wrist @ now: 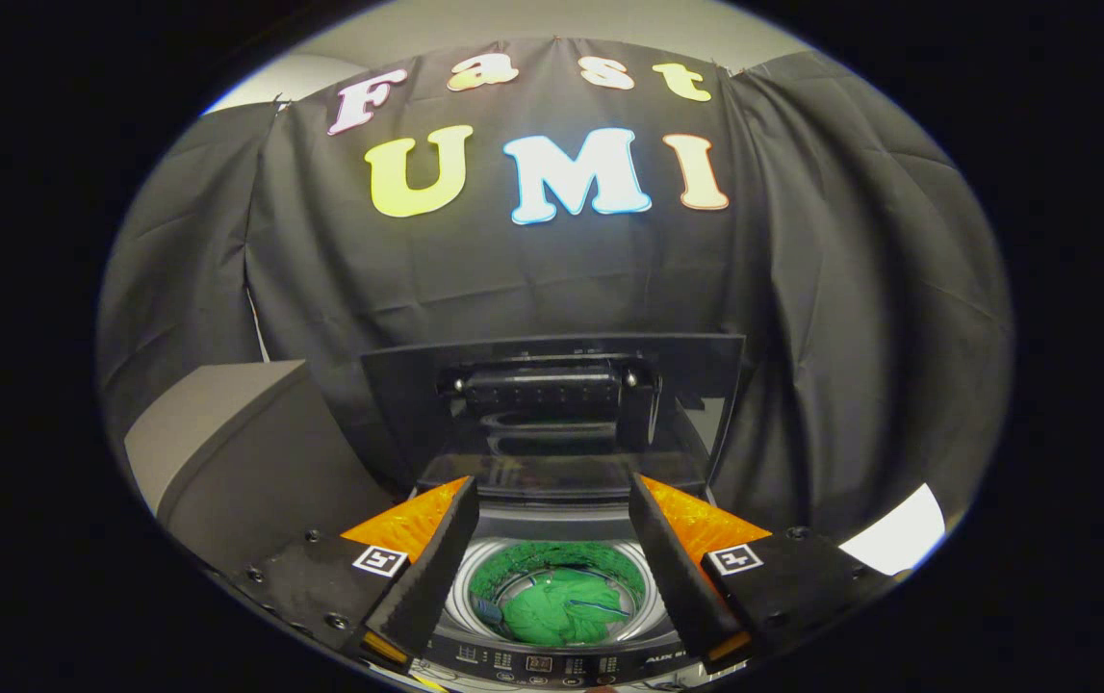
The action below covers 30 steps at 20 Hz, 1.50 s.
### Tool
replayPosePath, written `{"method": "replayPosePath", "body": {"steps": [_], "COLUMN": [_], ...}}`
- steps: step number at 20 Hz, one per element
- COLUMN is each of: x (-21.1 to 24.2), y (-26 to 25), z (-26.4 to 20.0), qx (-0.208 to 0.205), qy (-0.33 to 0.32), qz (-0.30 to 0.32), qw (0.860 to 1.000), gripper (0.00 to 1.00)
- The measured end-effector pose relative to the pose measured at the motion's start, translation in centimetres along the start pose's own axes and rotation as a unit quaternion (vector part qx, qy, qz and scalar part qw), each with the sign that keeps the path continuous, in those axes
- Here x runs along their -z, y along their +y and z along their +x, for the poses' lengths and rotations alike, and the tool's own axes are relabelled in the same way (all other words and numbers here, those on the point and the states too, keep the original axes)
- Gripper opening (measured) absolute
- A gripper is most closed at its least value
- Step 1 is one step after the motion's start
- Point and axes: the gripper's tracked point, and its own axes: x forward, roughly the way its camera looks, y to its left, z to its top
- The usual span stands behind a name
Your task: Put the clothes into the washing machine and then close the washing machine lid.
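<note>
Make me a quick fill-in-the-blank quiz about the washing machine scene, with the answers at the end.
1. The washing machine lid stands ____.
2. The garment in the drum is coloured ____.
3. The gripper has its fingers spread ____, holding nothing.

Answers: open; green; open

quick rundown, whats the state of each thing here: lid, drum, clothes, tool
washing machine lid: open, standing upright behind the drum
drum: uncovered, with clothing in it
green garment: lying bunched inside the drum
tool: open, fingers spread apart above the drum, holding nothing
control panel: display too small to tell
</note>
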Motion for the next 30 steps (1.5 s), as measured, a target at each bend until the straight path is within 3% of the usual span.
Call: {"method": "replayPosePath", "body": {"steps": [8, 17, 30], "x": [-7.0, -11.8, -9.2], "y": [0.8, 1.0, 2.3], "z": [2.0, 7.2, 13.1], "qx": [-0.005, -0.003, -0.011], "qy": [-0.064, -0.094, -0.04], "qz": [-0.016, -0.009, -0.005], "qw": [0.998, 0.995, 0.999], "gripper": [0.97, 0.97, 0.97]}}
